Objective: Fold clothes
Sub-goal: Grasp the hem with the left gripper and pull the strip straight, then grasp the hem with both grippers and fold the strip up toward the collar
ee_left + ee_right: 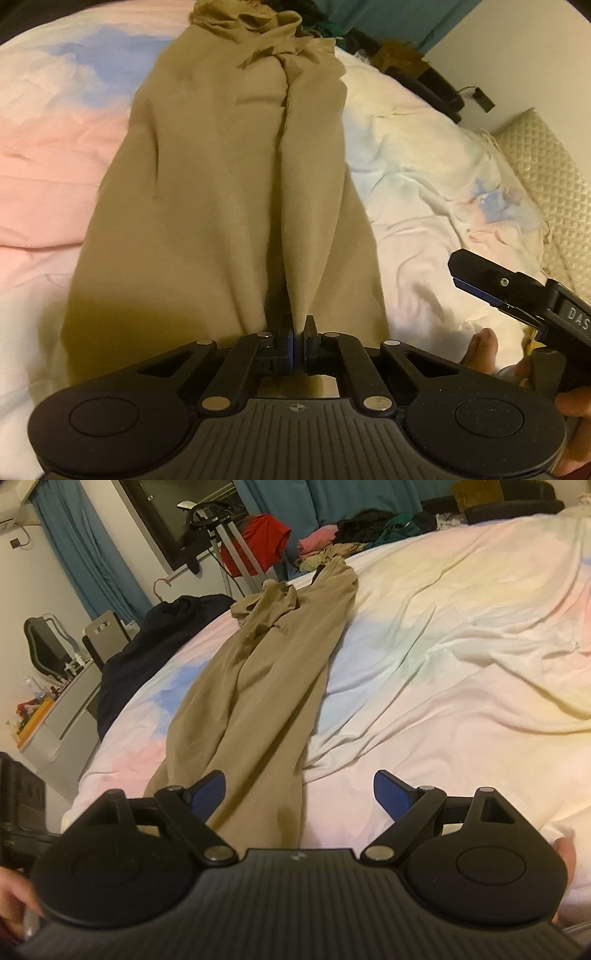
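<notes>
Trousers (221, 206) laid lengthwise on bed (424, 184), near end pinched, folding barely begun.

Left gripper (298, 332) clamped on near hem, fingers closed around a ridge of tan cloth; right gripper (299, 794) spread wide, holding nothing, hovering just above the near end. Legs roughly stacked one on the other, so perhaps halved lengthwise already; crosswise folds yet to do, judging by the full stretched-out length. Waistband far off, bunched and crumpled, layout hard to make out. Near hem hidden behind both gripper bodies. Clothes pile (332, 550) past the bed apparently unfolded.
</notes>
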Action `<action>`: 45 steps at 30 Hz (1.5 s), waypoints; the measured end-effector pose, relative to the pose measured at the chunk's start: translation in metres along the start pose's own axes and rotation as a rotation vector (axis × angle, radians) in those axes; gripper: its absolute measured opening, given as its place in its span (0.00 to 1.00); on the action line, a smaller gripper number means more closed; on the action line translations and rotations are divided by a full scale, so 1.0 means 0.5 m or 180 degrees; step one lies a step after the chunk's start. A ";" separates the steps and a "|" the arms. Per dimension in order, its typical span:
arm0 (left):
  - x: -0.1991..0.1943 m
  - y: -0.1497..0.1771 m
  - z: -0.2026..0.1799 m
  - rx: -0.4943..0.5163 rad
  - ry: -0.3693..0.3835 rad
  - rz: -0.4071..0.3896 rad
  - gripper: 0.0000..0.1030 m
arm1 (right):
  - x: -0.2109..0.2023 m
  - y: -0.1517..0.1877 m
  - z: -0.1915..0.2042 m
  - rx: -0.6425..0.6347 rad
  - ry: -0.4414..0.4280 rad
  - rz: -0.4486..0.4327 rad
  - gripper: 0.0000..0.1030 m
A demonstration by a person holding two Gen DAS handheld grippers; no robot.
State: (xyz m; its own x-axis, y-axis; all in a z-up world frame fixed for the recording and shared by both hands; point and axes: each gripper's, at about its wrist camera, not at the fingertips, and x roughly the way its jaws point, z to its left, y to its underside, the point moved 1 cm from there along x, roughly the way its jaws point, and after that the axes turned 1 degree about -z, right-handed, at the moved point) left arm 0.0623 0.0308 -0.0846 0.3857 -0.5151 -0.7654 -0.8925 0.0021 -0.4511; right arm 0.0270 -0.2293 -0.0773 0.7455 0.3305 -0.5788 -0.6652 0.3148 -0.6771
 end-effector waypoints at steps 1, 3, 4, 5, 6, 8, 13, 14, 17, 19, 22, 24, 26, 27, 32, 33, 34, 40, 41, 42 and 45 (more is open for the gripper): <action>-0.004 -0.002 -0.001 0.0000 0.0029 0.0014 0.14 | 0.001 0.001 -0.003 0.0045 -0.0035 0.0026 0.86; -0.018 -0.005 0.001 0.0003 0.0019 0.0035 0.33 | 0.005 0.003 -0.010 0.0155 -0.0097 0.0082 0.86; -0.030 -0.006 0.007 -0.0005 0.0028 0.0036 0.40 | 0.008 0.004 -0.014 0.0221 -0.0128 0.0117 0.86; -0.041 -0.009 0.012 -0.0028 0.0046 0.0030 0.42 | 0.012 0.005 -0.019 0.0290 -0.0161 0.0156 0.86; -0.054 -0.014 0.019 -0.0083 0.0064 0.0013 0.51 | 0.016 0.007 -0.023 0.0371 -0.0210 0.0202 0.86; -0.088 -0.020 0.048 -0.0183 0.0018 -0.0087 0.61 | 0.026 0.012 -0.031 0.0534 -0.0320 0.0305 0.86; -0.138 -0.037 0.146 -0.0690 -0.0340 -0.0391 0.71 | 0.058 0.027 -0.040 0.0846 -0.0455 0.0582 0.73; -0.138 -0.040 0.167 -0.0821 -0.0400 -0.0411 0.71 | 0.065 0.030 -0.040 0.0878 -0.0420 0.0636 0.73; -0.121 -0.044 0.193 -0.0970 -0.0415 -0.0321 0.71 | 0.083 0.038 -0.042 0.0909 -0.0219 0.0743 0.73; -0.107 -0.046 0.205 -0.1045 -0.0403 -0.0239 0.71 | 0.095 0.042 -0.043 0.0913 -0.0160 0.0796 0.72; -0.101 -0.043 0.200 -0.0979 -0.0306 -0.0167 0.69 | 0.111 0.048 -0.042 0.0906 -0.0197 0.0896 0.72; -0.096 -0.033 0.195 -0.1002 -0.0102 -0.0080 0.53 | 0.120 0.053 -0.037 0.0929 -0.0327 0.0989 0.68; -0.096 -0.021 0.193 -0.1040 0.0086 0.0007 0.42 | 0.122 0.058 -0.036 0.0976 -0.0425 0.1063 0.62; -0.098 -0.015 0.192 -0.1029 0.0103 0.0007 0.40 | 0.121 0.060 -0.038 0.1003 -0.0477 0.1095 0.62; -0.080 0.002 0.179 -0.0984 0.0055 0.0135 0.45 | 0.117 0.068 -0.019 0.0760 -0.0462 0.1213 0.62; -0.078 0.004 0.175 -0.0956 0.0054 0.0156 0.46 | 0.117 0.069 -0.013 0.0678 -0.0449 0.1241 0.61; -0.076 0.005 0.171 -0.0921 0.0057 0.0171 0.48 | 0.118 0.071 -0.006 0.0590 -0.0414 0.1272 0.52; -0.076 0.013 0.141 -0.0628 0.0005 0.0140 0.48 | 0.107 0.078 0.038 0.0056 -0.0056 0.1265 0.13; -0.078 0.015 0.141 -0.0637 -0.0006 0.0133 0.42 | 0.102 0.074 0.046 -0.0006 -0.0034 0.1216 0.12; -0.081 0.017 0.146 -0.0686 0.0033 0.0127 0.25 | 0.093 0.070 0.052 -0.0037 -0.0025 0.1156 0.11; -0.090 0.014 0.154 -0.0824 0.0163 0.0042 0.09 | 0.054 0.046 0.053 0.0069 -0.0084 0.0936 0.09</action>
State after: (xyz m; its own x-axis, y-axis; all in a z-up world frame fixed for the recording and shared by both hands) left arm 0.0566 0.1201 -0.0889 0.3672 -0.5593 -0.7432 -0.9300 -0.2070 -0.3037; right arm 0.0308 -0.1895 -0.0965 0.5195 0.4333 -0.7364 -0.8534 0.2209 -0.4721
